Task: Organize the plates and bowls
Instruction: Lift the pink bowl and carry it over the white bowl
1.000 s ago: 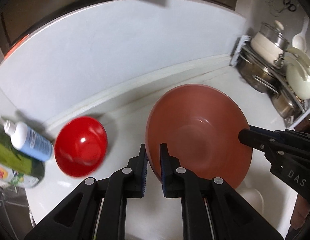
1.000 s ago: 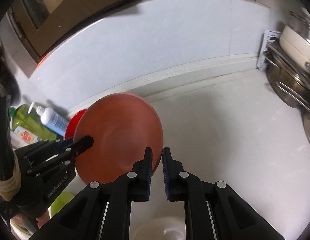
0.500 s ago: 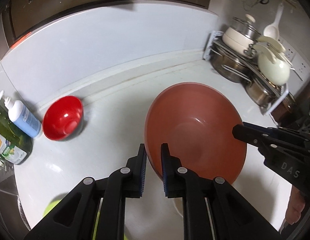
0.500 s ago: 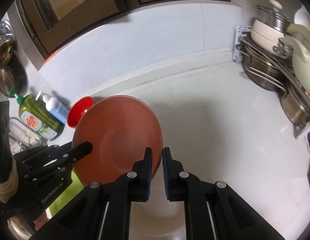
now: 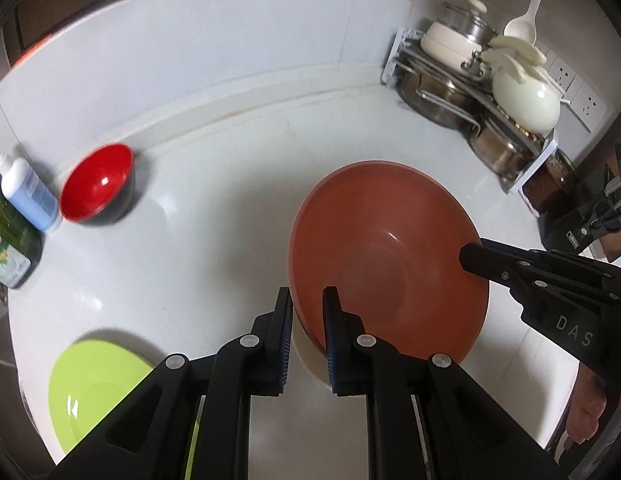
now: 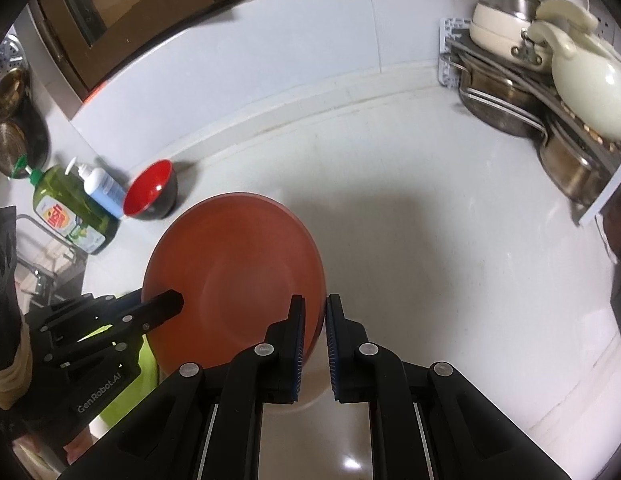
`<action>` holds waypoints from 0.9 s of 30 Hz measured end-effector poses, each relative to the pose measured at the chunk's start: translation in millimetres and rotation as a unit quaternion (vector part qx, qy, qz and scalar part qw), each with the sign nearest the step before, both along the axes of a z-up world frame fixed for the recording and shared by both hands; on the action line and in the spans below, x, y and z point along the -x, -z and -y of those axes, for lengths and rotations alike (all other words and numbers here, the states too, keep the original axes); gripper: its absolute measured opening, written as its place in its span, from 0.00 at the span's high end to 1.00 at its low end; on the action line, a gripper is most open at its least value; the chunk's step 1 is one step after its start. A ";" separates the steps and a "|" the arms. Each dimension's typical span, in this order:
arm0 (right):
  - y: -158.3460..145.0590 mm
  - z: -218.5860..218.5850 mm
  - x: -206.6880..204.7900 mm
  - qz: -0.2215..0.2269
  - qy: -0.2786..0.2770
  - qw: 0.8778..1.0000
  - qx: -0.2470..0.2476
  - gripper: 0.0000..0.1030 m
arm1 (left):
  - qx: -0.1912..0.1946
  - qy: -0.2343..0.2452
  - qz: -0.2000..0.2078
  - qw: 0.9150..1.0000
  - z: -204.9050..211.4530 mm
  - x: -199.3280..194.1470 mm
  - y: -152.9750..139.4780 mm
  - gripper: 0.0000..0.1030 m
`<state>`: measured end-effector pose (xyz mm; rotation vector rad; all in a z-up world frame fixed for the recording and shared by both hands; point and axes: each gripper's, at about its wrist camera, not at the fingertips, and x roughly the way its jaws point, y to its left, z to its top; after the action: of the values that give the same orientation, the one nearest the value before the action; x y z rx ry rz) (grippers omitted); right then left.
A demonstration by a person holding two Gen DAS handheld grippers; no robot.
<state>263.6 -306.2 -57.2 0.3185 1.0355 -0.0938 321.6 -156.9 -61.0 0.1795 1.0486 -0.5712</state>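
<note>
A large brown-red bowl (image 5: 386, 264) hangs tilted above the white counter (image 5: 214, 184), held by its rim on two sides. My left gripper (image 5: 308, 320) is shut on its near-left rim, and its fingertips (image 6: 172, 303) show in the right wrist view. My right gripper (image 6: 315, 320) is shut on the opposite rim (image 6: 314, 280), and its fingertips (image 5: 470, 256) reach in from the right. A small red bowl (image 5: 96, 188) with a black outside stands near the back wall. A lime-green plate (image 5: 94, 392) lies at the near left. Something pale shows under the brown-red bowl.
A blue-white pump bottle (image 5: 26, 192) and a green soap bottle (image 6: 66, 208) stand at the left beside a sink edge. A rack of steel pots and cream lids (image 5: 482, 92) fills the right back corner. A tiled wall (image 5: 214, 40) closes the back.
Both grippers and the brown-red bowl have risen and drawn back from the wall. The red bowl now looks farther away, and the green plate has come into view at the near left.
</note>
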 end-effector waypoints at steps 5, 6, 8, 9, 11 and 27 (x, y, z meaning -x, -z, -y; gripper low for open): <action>14.6 2.9 5.2 -0.018 0.002 1.000 -0.011 0.88 | -0.020 -0.001 -0.013 1.000 5.4 7.5 16.4 0.85; 17.7 3.7 5.7 -0.021 0.001 1.000 -0.013 0.88 | -0.024 0.000 -0.015 1.000 7.1 9.0 19.5 0.85; 23.6 5.9 6.8 -0.029 0.002 0.999 -0.017 0.88 | -0.029 -0.002 -0.022 0.999 9.1 11.2 25.3 0.85; 26.5 6.8 7.5 -0.032 0.001 0.999 -0.021 0.88 | -0.032 -0.003 -0.025 0.999 9.8 11.8 28.5 0.85; 31.4 8.3 8.5 -0.037 0.000 0.999 -0.026 0.88 | -0.037 -0.006 -0.028 0.999 10.6 13.3 33.5 0.85; 53.1 5.8 4.3 -0.059 -0.013 0.998 -0.032 0.88 | -0.054 -0.020 -0.045 0.997 9.1 13.6 52.8 0.85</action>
<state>259.3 -312.0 -110.3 0.3598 1.1613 -0.0559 308.1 -166.0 -113.7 0.2299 1.1692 -0.4902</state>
